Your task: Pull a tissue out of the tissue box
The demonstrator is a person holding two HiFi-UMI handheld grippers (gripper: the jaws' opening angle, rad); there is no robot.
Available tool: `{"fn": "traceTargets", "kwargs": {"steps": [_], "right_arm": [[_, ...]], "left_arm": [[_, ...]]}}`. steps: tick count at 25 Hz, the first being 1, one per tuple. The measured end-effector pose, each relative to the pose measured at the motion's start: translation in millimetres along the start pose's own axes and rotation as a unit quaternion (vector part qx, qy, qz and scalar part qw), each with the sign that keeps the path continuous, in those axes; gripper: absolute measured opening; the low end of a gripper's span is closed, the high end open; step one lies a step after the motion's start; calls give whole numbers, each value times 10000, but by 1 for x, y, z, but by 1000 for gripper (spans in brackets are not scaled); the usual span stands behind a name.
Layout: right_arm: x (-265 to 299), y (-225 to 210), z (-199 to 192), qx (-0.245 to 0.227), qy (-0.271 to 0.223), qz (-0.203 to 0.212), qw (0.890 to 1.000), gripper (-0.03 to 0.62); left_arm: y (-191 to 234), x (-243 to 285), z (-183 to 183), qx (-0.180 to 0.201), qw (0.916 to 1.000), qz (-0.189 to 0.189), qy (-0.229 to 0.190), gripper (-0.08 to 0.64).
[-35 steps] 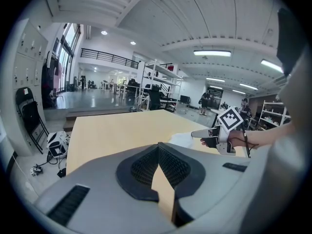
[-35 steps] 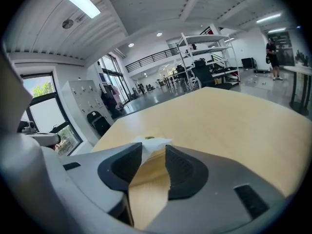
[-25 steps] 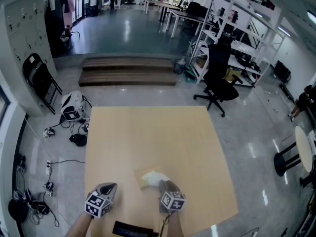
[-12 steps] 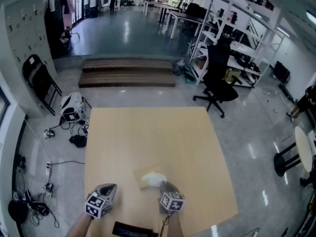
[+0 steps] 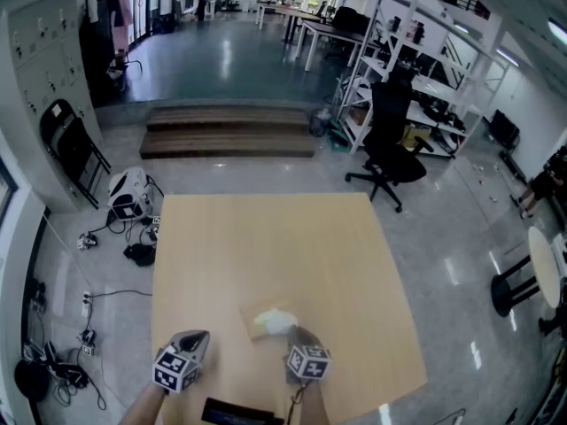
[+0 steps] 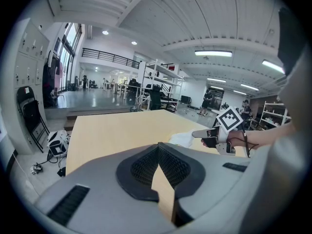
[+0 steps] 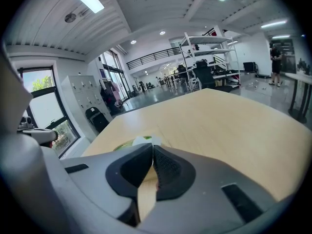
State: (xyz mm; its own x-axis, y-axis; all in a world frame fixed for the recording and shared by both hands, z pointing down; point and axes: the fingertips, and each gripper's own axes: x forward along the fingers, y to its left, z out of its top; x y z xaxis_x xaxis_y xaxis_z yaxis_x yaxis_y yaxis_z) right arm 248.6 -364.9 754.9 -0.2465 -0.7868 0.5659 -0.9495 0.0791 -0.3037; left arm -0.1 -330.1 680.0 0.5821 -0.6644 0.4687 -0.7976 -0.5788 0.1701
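As right gripper (image 5: 292, 331) jaws have just been closing, grasp judged made: tips clenched on white tissue (image 5: 280, 324) tuft atop tissue box (image 5: 257, 318), mid-table (image 5: 266, 237). Tissue not yet drawn out; pull remains. Left gripper (image 5: 197, 337) clenched, empty, well apart.

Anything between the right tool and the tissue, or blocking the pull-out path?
Nothing visible. The right tool has just closed on the tissue poking out of the tissue box; the space above is open, and the left tool sits off to the side.
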Motion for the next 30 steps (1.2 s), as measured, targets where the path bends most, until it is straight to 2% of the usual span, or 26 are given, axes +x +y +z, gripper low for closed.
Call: {"fn": "traceTargets", "kwargs": {"steps": [4,9,13,26,30], "right_arm": [[-2,-3,2,47,-38,0,10000,6],[-4,3,10,-243,-179,-69,9995,5],[-4,5,17,-284,-241,-63,9993,5],[-18,17,69,-540,-786,-38,9954,5],[-22,19,82,-590,-895,-25,9942,5]], "left_arm": [[-1,1,1,7,10000,20,-23,6],[1,-3,0,-5,10000,38,-58,6],[1,-3,3,11,9999,77,-113,6],[-4,-8,1,35,9999,10,-104,6],[-4,-8,2,63,9997,41,-218,6]]}}
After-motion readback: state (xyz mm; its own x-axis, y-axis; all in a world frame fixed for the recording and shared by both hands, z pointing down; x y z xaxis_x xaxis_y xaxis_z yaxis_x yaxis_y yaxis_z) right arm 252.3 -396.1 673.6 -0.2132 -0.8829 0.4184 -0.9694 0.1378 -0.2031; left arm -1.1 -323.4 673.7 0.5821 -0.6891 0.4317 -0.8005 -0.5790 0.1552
